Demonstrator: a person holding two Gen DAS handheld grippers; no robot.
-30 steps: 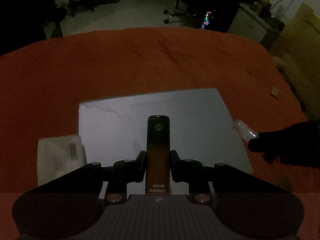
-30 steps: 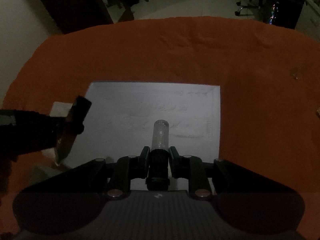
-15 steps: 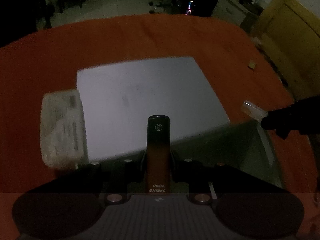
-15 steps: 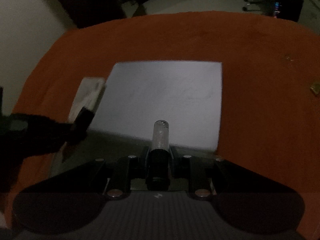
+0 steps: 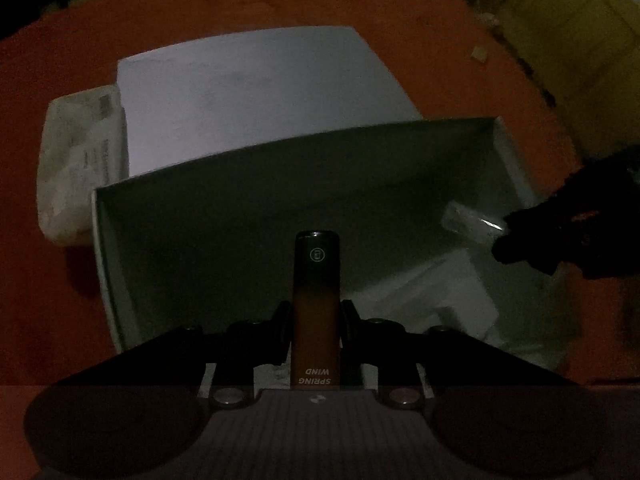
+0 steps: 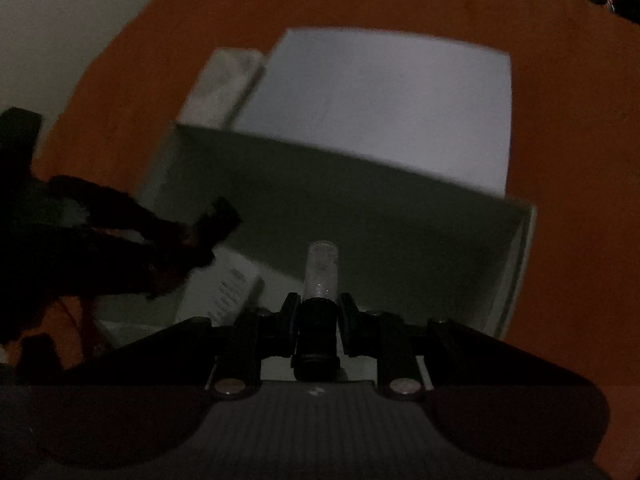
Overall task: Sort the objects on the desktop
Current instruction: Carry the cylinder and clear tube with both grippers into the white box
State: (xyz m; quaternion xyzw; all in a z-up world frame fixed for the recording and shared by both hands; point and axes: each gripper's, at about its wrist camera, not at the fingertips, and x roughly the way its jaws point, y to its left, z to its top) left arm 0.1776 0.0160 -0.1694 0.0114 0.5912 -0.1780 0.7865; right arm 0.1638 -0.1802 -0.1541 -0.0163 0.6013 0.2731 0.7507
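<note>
Here both fingers pinch: left gripper [image 5: 316,314] a brown tube [image 5: 316,304] (labelled "SPRING WIND"), right gripper [image 6: 319,312] a clear-capped vial [image 6: 320,280].

Left gripper [image 5: 316,316] clamps brown tube [image 5: 316,300] above open box [image 5: 240,216].

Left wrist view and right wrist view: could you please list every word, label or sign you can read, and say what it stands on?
"SPRING WIND": on the brown stick in the left hand-held gripper, printed upside down.
Small round emblem at that stick's dark tip: unreadable.
Printed label on the white packet: too blurred.
Dark printed lines on the white card in the box: too blurred.
</note>
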